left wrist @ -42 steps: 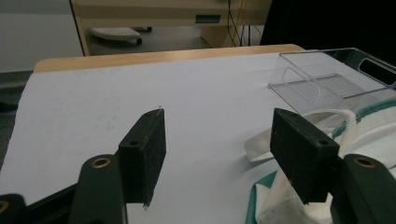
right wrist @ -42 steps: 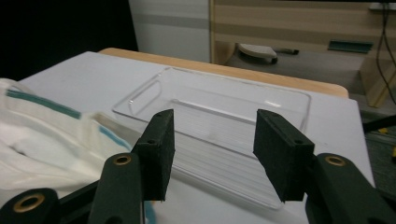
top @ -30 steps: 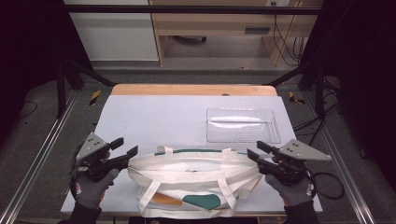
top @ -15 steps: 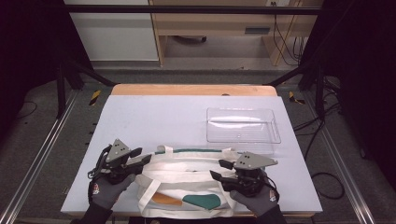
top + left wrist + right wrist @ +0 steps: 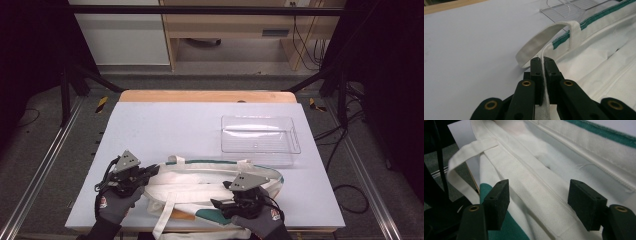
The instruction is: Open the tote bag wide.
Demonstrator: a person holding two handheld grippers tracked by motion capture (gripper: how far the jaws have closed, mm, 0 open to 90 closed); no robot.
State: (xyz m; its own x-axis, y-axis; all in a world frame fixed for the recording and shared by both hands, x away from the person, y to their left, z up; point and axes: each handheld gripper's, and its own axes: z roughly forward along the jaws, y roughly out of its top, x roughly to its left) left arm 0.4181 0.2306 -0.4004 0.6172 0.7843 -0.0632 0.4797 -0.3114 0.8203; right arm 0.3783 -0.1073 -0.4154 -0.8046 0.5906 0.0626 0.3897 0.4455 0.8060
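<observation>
White tote bag (image 5: pixel 200 187) lies flat at table's (image 5: pixel 165 125) near edge, betw. both grippers. Left gripper (image 5: pixel 541 65) pinches bag's rim edge at its left end. Right gripper (image 5: pixel 539 202), jaws just opening wide, hovers over bag's zip hem, w/o pressing it.

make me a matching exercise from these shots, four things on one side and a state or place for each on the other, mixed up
Things:
1. left tool
2. right tool
3. clear plastic tray
4. tote bag

States or places:
A. lies flat on the white table top, between the two hands
B. jaws wide apart above the bag's rim band
C. empty, at the far right of the table
D. clamped on an edge of white fabric

Pairs: 1-D, 2-B, 3-C, 4-A
</observation>
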